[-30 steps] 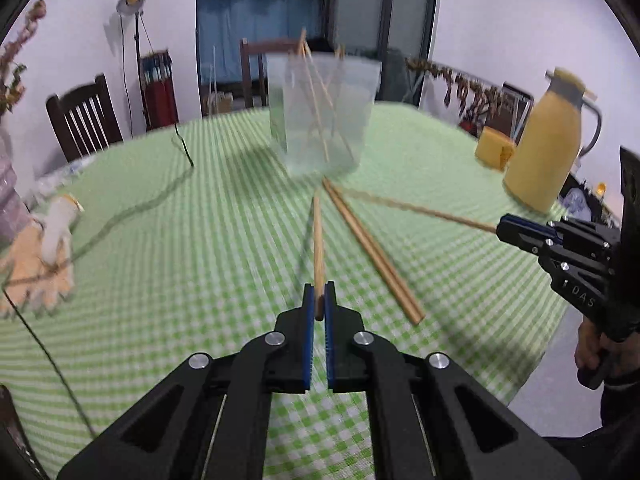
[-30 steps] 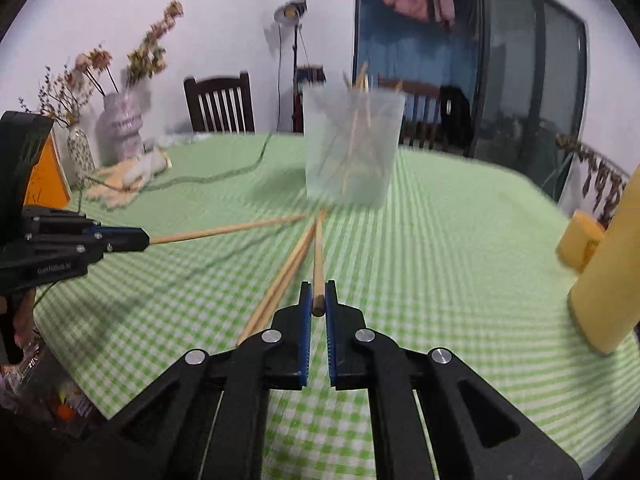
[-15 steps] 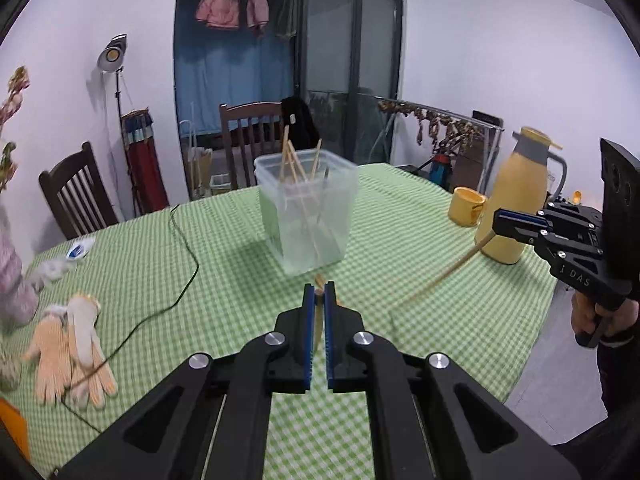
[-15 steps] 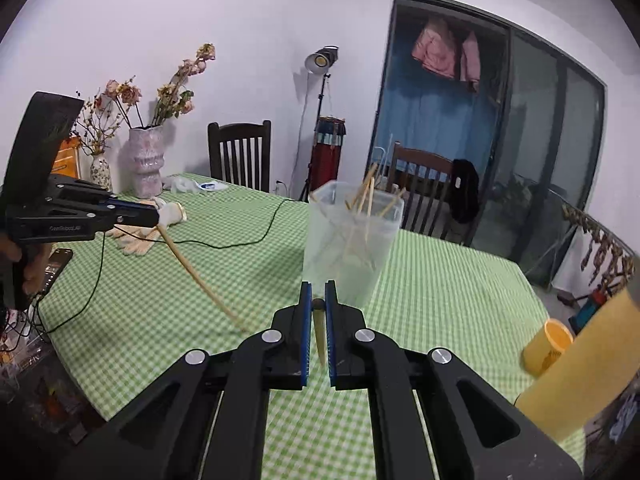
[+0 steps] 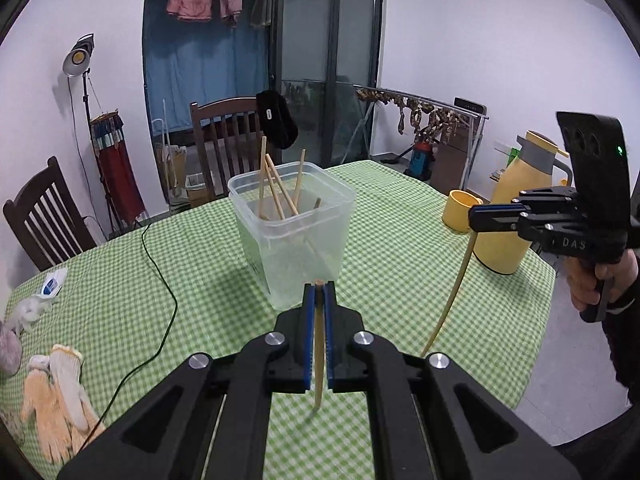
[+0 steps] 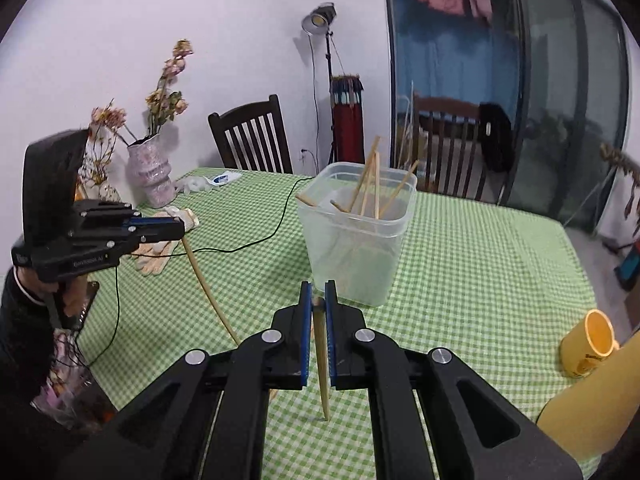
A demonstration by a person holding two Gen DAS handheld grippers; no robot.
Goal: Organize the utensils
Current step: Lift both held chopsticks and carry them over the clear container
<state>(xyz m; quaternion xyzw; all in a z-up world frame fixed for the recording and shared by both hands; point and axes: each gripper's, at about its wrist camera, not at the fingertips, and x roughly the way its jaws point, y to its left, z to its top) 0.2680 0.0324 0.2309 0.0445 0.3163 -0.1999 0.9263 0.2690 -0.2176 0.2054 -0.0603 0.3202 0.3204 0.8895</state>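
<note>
My left gripper [image 5: 319,286] is shut on the top of a wooden chopstick [image 5: 318,360], which hangs almost straight down above the green checked table [image 5: 400,264]. My right gripper [image 6: 319,288] is shut on a second chopstick [image 6: 322,364] the same way. Each gripper also shows in the other's view, the right gripper [image 5: 473,218] with its chopstick [image 5: 452,292] and the left gripper [image 6: 182,230] with its chopstick [image 6: 208,288]. A clear plastic container [image 5: 294,240] [image 6: 356,240] stands just ahead of both, holding several chopsticks leaning upright.
A yellow thermos [image 5: 514,216] and a yellow mug [image 5: 460,210] [image 6: 588,344] stand at the right. Work gloves [image 5: 52,392] and a black cable [image 5: 162,280] lie at the left. A vase of dried flowers [image 6: 150,176] and chairs [image 5: 228,136] ring the table.
Both grippers have risen from the table and tipped their view up. The chopsticks they hold lay flat on the cloth before and now hang down in the air.
</note>
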